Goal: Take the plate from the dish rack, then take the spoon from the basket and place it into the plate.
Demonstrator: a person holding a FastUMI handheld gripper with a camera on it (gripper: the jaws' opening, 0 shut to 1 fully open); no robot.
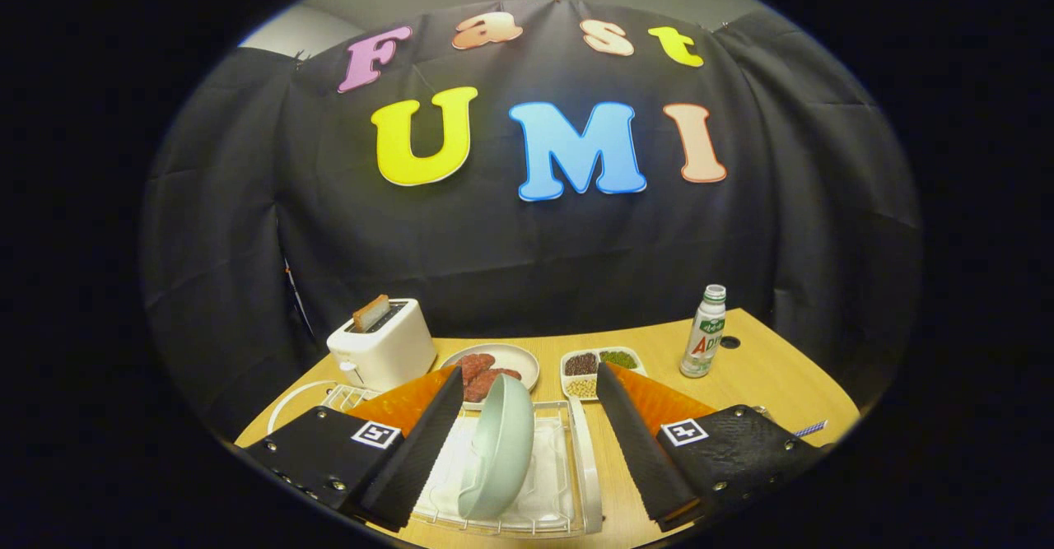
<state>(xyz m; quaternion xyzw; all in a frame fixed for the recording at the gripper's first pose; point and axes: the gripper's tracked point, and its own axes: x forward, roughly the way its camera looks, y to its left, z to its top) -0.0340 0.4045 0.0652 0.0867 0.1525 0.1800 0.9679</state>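
A pale green plate (500, 444) stands on edge in a white wire dish rack (576, 483) on the wooden table. My gripper (531, 380) hangs above the rack, open, with one finger on each side of the plate and a clear gap to both. The plate's upper rim sits between the fingers, closer to the left one. Nothing is held. A blue-striped handle tip (810, 429) pokes out behind the right finger; whether it is the spoon I cannot tell.
Beyond the rack lie a plate of reddish patties (492, 369) and a divided dish of beans (600, 365). A white toaster (381, 343) with a slice in it stands at the back left. A small bottle (702, 332) is at the back right.
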